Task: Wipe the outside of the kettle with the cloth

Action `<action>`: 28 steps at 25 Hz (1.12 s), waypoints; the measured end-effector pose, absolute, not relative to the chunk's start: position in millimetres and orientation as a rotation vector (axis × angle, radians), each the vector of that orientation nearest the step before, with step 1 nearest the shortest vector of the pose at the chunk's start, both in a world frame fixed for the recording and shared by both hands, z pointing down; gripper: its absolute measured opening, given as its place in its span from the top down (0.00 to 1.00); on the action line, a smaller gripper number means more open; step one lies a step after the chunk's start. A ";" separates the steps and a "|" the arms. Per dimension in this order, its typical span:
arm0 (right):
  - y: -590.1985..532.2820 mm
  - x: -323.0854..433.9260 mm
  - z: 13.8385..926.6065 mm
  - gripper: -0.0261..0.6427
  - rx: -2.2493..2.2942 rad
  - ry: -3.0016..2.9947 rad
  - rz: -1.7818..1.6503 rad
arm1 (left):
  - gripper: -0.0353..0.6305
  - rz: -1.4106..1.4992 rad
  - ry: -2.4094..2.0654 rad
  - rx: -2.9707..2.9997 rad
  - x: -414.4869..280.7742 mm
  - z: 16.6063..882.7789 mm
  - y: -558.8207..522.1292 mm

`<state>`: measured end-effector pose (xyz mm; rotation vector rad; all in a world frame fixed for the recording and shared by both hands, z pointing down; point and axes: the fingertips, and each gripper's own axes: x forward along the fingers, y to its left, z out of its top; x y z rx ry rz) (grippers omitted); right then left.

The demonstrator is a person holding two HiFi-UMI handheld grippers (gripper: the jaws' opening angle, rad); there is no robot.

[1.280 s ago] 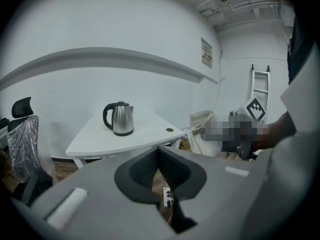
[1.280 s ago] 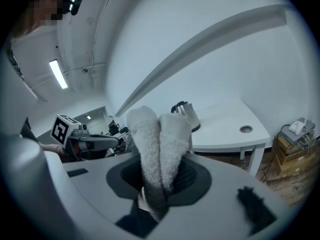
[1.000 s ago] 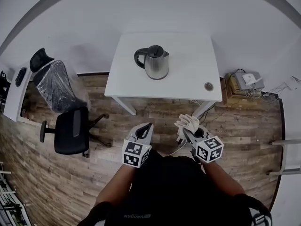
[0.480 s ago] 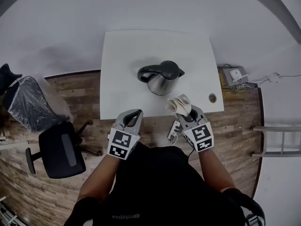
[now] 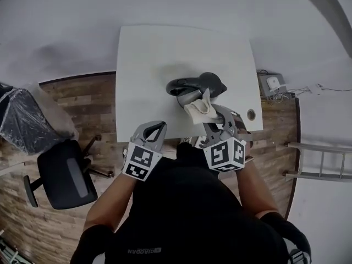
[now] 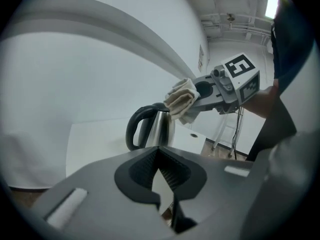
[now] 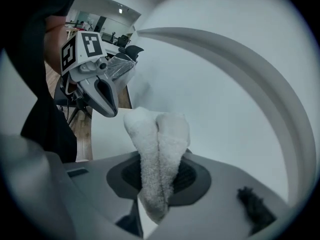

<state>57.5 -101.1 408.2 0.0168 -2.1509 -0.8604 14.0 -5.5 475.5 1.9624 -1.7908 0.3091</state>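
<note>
Cloth at the kettle's upper side, contact unclear.

One stainless-steel electric kettle (image 5: 193,86) with black lid and handle stood near the front of the single white rectangular table (image 5: 159,48). In the head view its steel body was mostly covered by the one folded off-white terry cloth (image 5: 200,108) and the right gripper (image 5: 210,116), whose jaws were clamped on that cloth. The left gripper view set the cloth against the kettle's top edge, but whether they touched could not be told. The left gripper (image 5: 153,131) hung over the table's front edge, its tips together on nothing. Of two chairs, the black office chair (image 5: 69,172) showed whole and the plastic-wrapped one (image 5: 25,120) was cut off at the left edge.
</note>
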 end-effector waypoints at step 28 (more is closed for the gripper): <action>-76.3 31.8 572.9 0.81 -0.229 -1.977 -0.707 | 0.94 0.215 -1.798 1.769 5.1 510.2 4.7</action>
